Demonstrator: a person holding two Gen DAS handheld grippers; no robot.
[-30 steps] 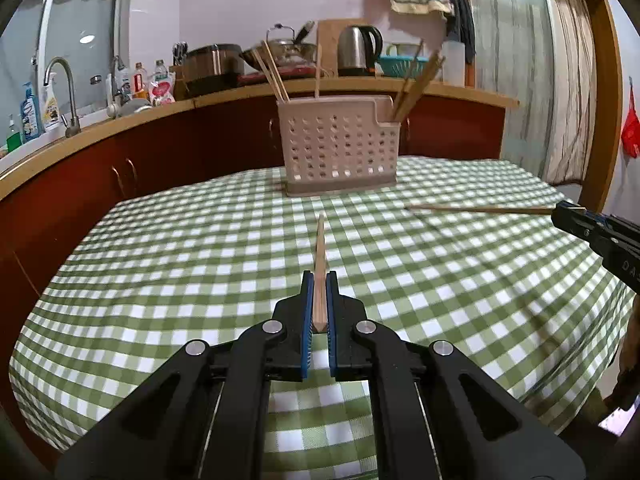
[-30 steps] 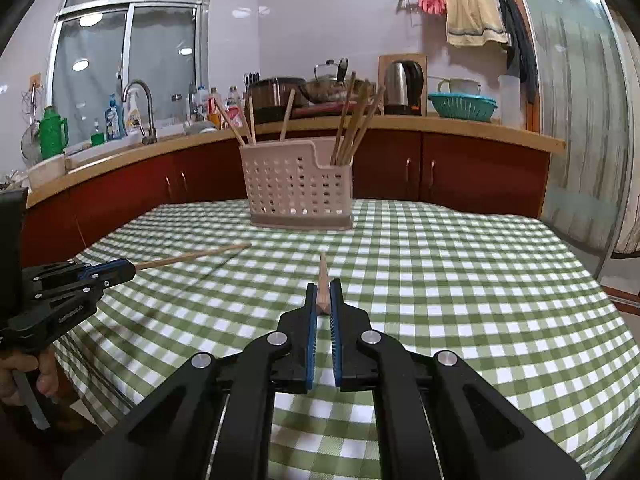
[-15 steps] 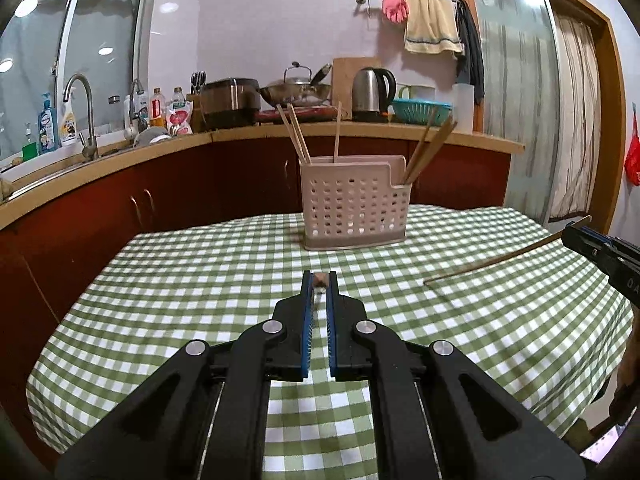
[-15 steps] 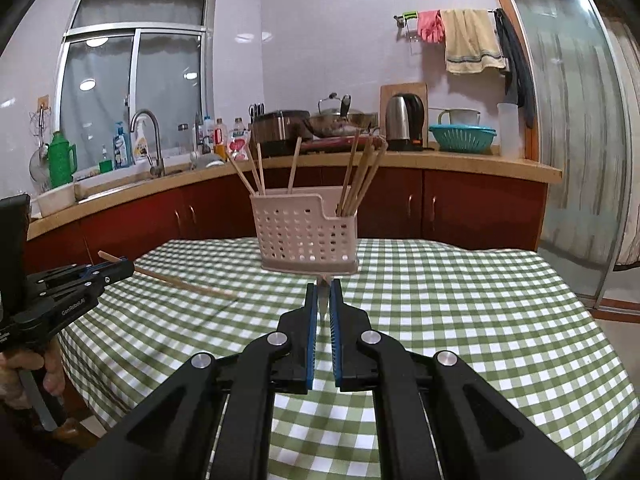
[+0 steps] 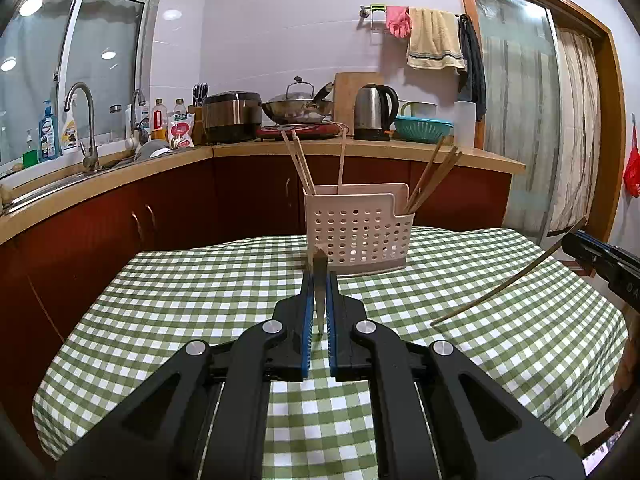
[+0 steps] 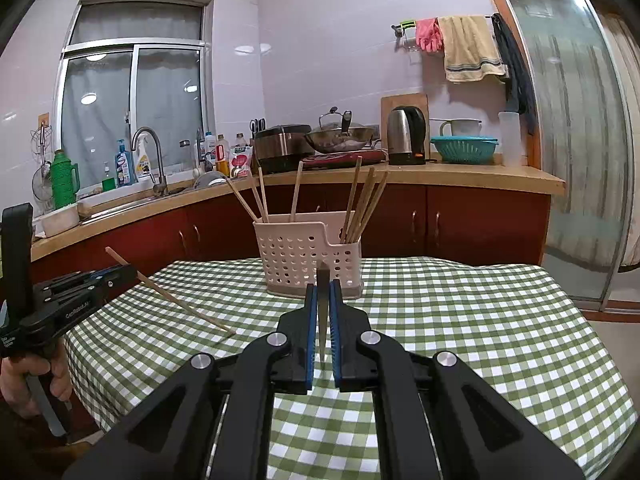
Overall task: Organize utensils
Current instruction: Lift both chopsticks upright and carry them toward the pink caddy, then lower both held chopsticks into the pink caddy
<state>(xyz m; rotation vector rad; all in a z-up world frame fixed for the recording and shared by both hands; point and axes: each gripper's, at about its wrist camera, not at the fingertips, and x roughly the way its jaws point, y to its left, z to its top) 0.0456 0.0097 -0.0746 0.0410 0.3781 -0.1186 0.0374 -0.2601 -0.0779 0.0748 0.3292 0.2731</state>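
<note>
A perforated white utensil basket (image 5: 360, 232) (image 6: 308, 256) stands at the far side of the checked table, with wooden chopsticks upright in both compartments. My left gripper (image 5: 319, 280) is shut on a chopstick (image 5: 319, 260) that I see almost end-on. In the right wrist view the left gripper (image 6: 128, 270) holds that chopstick (image 6: 176, 300) slanting down toward the cloth. My right gripper (image 6: 323, 288) is shut on another chopstick (image 6: 323, 276). In the left wrist view the right gripper (image 5: 576, 240) shows its chopstick (image 5: 504, 284) sloping down to the table.
The green-checked tablecloth (image 5: 180, 300) covers the table in front of red cabinets. Behind runs a counter (image 5: 440, 152) with a kettle, wok, rice cooker and sink. A person's hand (image 6: 24, 380) grips the left tool's handle.
Both grippers have risen above the table with their chopsticks. The sticks, first lying flat along the cloth, now hang tilted with the far tips low.
</note>
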